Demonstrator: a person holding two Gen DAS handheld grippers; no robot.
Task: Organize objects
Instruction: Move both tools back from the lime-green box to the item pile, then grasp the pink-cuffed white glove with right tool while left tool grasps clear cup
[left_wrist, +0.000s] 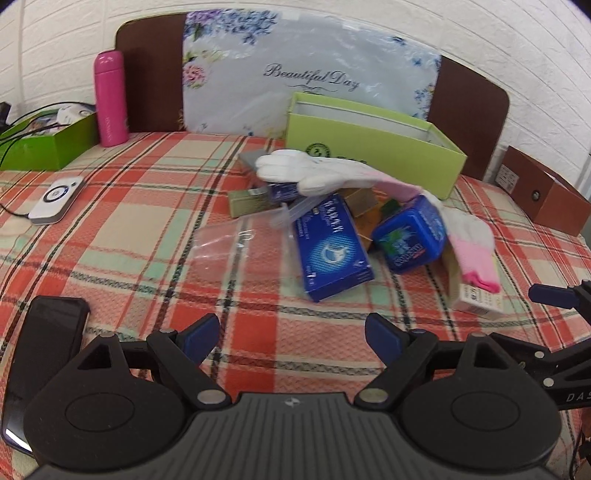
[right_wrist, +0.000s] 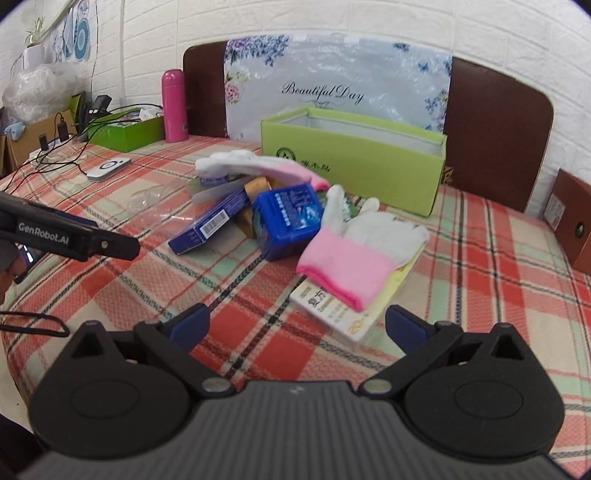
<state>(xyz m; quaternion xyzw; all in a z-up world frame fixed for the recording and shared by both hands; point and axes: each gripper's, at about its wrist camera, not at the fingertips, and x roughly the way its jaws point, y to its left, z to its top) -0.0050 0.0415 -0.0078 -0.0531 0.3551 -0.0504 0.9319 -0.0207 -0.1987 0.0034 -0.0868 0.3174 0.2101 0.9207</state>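
Surface: plaid cloth (left_wrist: 140, 229), red, green and cream checks.
Landmark: green box (right_wrist: 354, 166), open-topped, at the far side of the cloth against a brown board with a floral "Beautiful Day" sheet.
Pile: a heap of small things just in front of the green box.
Glove one: white glove (left_wrist: 295, 171) with pink cuff, lying across the top of the pile, closest to the green box.
Glove two: second glove (right_wrist: 354, 251), in front of the green box toward its right end, resting on a pale carton (right_wrist: 343, 314).
Long blue box: blue carton (left_wrist: 332, 247), tilted, at the front of the pile.
Blue tub: blue tub (right_wrist: 288, 221), square, leaning between the blue carton and the second glove.
Bag: clear bag (left_wrist: 225, 243), flat on the cloth left of the pile.
Far left of green box: pink flask (left_wrist: 109, 98) upright, beside a second green box (left_wrist: 48, 142) holding cables.
White puck: white device (left_wrist: 55, 199) on the cloth, well left of the pile.
Left gripper (left_wrist: 291, 339): jaws spread wide, nothing between them, above bare cloth short of the pile.
Right gripper (right_wrist: 295, 328): jaws spread wide, nothing pinched, the pale carton's near corner just ahead of them.
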